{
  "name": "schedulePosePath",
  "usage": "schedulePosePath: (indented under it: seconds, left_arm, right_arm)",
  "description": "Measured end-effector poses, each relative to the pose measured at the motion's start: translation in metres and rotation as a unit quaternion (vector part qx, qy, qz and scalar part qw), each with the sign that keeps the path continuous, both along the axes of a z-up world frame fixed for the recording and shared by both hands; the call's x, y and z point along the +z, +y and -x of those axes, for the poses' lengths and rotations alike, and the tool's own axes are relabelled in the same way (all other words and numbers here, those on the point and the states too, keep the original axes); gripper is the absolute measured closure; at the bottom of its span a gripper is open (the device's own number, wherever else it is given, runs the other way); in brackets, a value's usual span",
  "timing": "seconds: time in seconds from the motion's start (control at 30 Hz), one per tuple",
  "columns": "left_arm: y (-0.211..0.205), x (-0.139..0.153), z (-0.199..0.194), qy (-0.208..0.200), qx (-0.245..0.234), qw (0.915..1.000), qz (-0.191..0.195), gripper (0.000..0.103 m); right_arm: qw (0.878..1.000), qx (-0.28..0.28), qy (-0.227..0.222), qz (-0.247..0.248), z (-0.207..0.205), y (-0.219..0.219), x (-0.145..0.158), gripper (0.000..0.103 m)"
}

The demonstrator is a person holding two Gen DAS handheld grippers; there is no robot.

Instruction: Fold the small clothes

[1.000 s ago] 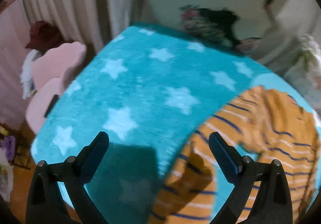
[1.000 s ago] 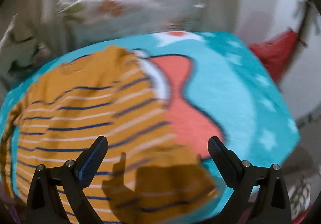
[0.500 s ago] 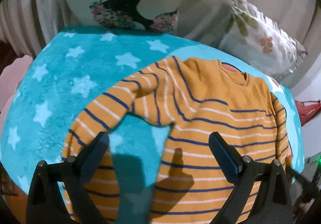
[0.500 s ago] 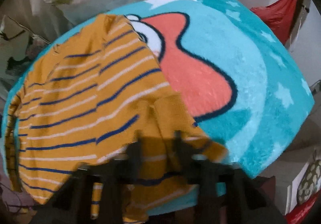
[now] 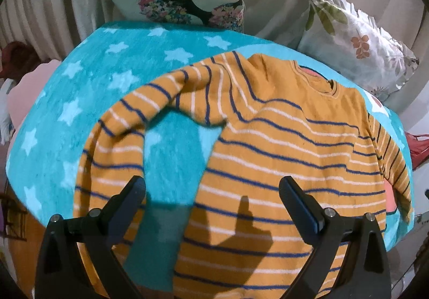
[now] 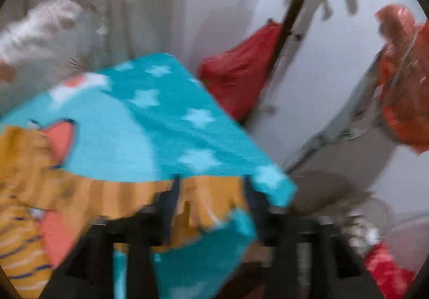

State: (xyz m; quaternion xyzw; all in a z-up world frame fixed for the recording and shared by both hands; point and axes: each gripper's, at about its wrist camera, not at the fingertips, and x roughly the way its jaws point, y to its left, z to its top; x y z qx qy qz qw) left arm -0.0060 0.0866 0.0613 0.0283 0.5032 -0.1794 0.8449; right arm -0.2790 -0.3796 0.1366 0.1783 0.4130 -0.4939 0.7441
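Lying on one blanket [image 5: 88, 79]: one striped sweater [image 5: 273, 143].

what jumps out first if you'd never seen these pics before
An orange striped sweater spread face-up on a turquoise star blanket, one sleeve curled across the blanket on the picture's left. The left tongs hover open above its hem. In the blurred right view, the right tongs are opening with the sweater's sleeve cuff between them.
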Motion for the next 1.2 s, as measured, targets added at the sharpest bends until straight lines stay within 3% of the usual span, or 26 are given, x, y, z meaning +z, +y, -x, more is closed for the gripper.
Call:
schedulePosePath:
  seconds: [0.13,0.2,0.27,0.3,0.33,0.37,0.43,0.47,0.57,0.67,0.8,1.03,1.2]
  left_arm:
    - [-0.008,0.001,0.019,0.0,-0.003,1.0,-0.003,0.004]
    - [-0.013,0.001,0.027,-0.001,-0.005,0.9999,-0.009,0.004]
    - [-0.015,0.0,0.035,-0.001,-0.007,0.9999,-0.016,0.004]
    - [-0.014,0.0,0.038,-0.001,-0.007,0.9998,-0.019,0.004]
    - [-0.012,0.001,0.042,-0.002,-0.005,0.9997,-0.025,0.004]
    - [-0.009,0.002,0.043,-0.005,-0.002,0.9996,-0.028,0.004]
    - [-0.001,0.005,0.046,-0.012,0.011,0.9993,-0.033,0.004]
    - [0.005,0.006,0.045,-0.014,0.02,0.9991,-0.035,0.004]
    - [0.023,0.003,0.037,-0.003,0.05,0.9981,-0.035,0.004]
    - [0.034,0.002,0.026,0.004,0.064,0.9975,-0.03,0.004]
    - [0.035,0.011,-0.003,-0.009,0.051,0.9985,-0.017,0.004]
    - [-0.018,0.016,-0.098,-0.05,-0.044,0.9973,-0.031,0.004]
    - [-0.08,-0.005,-0.159,-0.031,-0.144,0.9888,-0.023,0.004]
  right_arm:
    - [0.989,0.109,-0.037,-0.093,-0.052,0.015,-0.032,0.037]
    - [0.982,0.141,-0.05,-0.113,-0.075,0.023,-0.044,0.037]
    - [0.981,0.156,-0.026,-0.112,-0.092,0.026,-0.059,0.037]
    - [0.98,0.165,-0.002,-0.11,-0.105,0.027,-0.071,0.042]
    - [0.979,0.173,0.014,-0.11,-0.111,0.024,-0.08,0.058]
    - [0.977,0.18,0.027,-0.111,-0.115,0.018,-0.085,0.093]
    - [0.981,0.166,0.033,-0.091,-0.115,0.001,-0.082,0.093]
    - [0.984,0.154,0.038,-0.08,-0.112,-0.007,-0.08,0.092]
    - [0.991,0.098,0.053,-0.068,-0.105,-0.038,-0.074,0.06]
    - [0.991,0.095,-0.013,-0.099,-0.092,-0.039,-0.056,0.059]
    - [0.987,0.125,-0.039,-0.09,-0.091,-0.005,-0.039,0.053]
    - [0.967,0.226,-0.046,-0.111,-0.145,0.052,-0.032,0.043]
    - [0.95,0.298,-0.014,-0.09,-0.231,0.076,-0.031,0.026]
